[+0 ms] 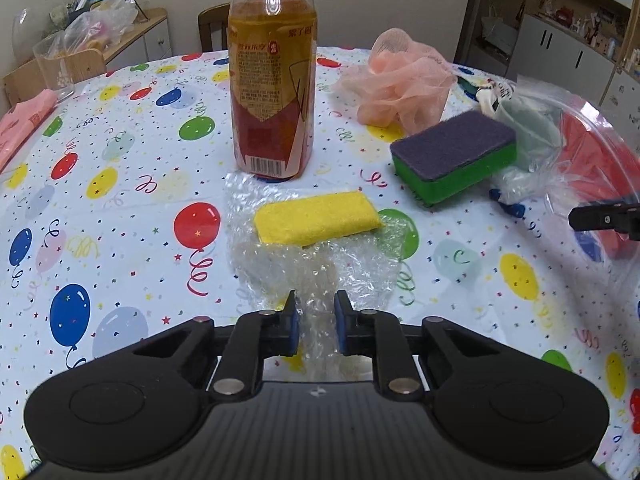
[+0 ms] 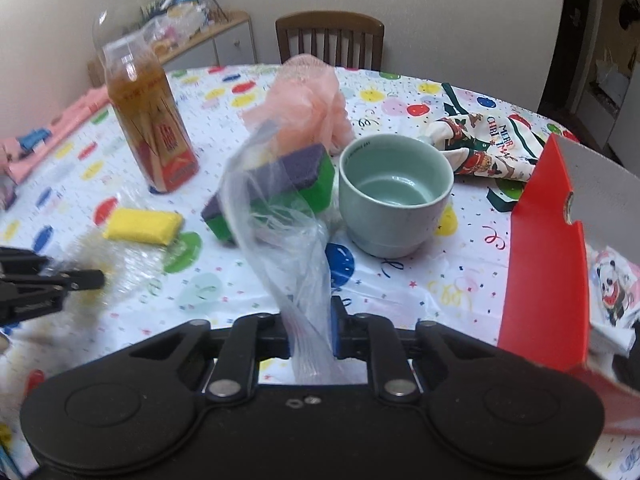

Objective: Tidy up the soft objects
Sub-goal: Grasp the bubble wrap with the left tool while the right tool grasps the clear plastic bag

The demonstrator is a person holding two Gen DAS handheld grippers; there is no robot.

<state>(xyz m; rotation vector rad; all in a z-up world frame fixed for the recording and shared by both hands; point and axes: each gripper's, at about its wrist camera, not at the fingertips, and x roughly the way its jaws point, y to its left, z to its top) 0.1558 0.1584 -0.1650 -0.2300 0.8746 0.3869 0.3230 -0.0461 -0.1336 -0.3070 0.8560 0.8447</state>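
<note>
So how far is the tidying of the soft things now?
Nothing looks put away yet. In hand: left gripper shut on bubble wrap, right gripper shut on clear plastic bag. Left: yellow sponge, purple-green sponge and pink mesh pouf lie loose on the table.

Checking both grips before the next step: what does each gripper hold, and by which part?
The left gripper pinches the bubble wrap by its near edge. The right gripper clamps the clear plastic bag by one end, lifting it.
</note>
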